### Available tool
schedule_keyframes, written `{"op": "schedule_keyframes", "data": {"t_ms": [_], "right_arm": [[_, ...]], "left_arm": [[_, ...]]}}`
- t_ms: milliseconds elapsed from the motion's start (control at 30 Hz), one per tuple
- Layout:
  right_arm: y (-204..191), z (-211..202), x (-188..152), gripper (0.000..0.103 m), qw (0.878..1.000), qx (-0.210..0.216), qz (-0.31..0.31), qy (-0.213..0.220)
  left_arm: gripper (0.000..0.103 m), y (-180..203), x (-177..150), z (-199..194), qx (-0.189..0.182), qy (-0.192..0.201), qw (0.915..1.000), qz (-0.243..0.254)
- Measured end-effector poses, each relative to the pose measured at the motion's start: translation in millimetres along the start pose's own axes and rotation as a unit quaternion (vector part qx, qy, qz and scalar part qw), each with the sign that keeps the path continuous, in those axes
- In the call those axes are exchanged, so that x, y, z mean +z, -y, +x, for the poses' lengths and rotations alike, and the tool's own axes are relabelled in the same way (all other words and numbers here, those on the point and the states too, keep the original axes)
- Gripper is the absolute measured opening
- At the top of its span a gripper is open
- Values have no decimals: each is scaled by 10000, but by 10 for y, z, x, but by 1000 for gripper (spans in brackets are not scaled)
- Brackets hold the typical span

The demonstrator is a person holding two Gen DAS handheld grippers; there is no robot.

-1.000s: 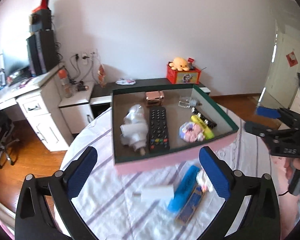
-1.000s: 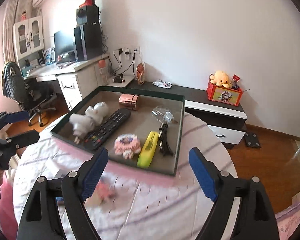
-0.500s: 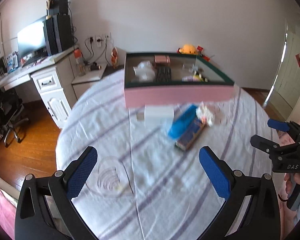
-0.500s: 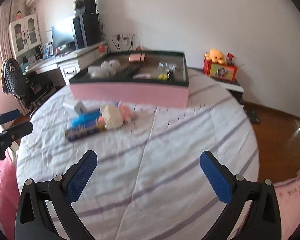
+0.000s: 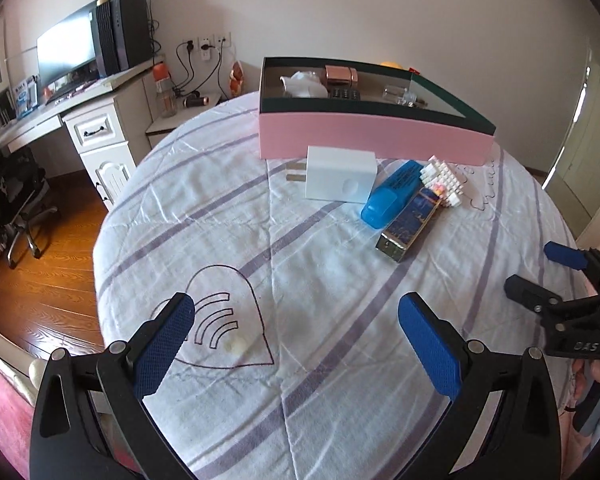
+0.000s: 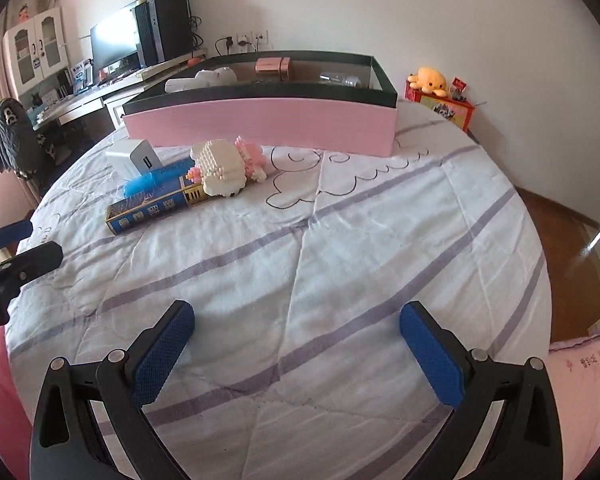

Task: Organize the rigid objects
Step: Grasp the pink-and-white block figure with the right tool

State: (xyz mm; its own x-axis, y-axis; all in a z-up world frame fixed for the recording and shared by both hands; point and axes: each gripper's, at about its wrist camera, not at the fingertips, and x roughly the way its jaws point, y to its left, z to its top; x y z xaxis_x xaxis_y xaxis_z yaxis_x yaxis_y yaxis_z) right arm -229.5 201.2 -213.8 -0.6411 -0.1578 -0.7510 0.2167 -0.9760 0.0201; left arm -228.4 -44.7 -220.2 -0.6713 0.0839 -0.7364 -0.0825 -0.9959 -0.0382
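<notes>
Bright, even daylight, apparently from the right past the door (image 5: 588, 128). Soft shadows only. Sharp across centre, no motion blur. Strong fisheye bending and dark vignette at corners. Mild glare on wooden floor (image 6: 592, 248).

Both grippers hang low and tilt downward, side by side. The left gripper (image 5: 296, 338) has its blue-padded fingers (image 5: 164, 344) spread wide, nothing between them. The right gripper (image 6: 296, 340) matches it, jaws fully apart and empty, blue pads (image 6: 434, 354) facing each other. From the left wrist view, the right gripper sits off at the right edge, a hand (image 5: 598, 376) wrapped around its handle. From the right wrist view, the left gripper pokes in at the left edge.
</notes>
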Motion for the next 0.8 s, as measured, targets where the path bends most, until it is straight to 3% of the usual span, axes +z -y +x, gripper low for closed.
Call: {"op": "schedule_keyframes", "data": {"t_ms": [200,433,667,800], "right_arm": [[7,-9,284,103,9998,22,65,194],[-243,291,648,103,9993,42,-369,-36],[-304,542,920,102,9991,296,-242,-185],[-269,668,898,76,9970,695,-85,-341]], "left_arm": [[103,18,-42,130,34,-17,10000,78],[103,54,-44,159,23,30,9998,188],[103,55,-49,158,-14,32,9997,243],[103,56,-49,162,-27,31,9997,253]]}}
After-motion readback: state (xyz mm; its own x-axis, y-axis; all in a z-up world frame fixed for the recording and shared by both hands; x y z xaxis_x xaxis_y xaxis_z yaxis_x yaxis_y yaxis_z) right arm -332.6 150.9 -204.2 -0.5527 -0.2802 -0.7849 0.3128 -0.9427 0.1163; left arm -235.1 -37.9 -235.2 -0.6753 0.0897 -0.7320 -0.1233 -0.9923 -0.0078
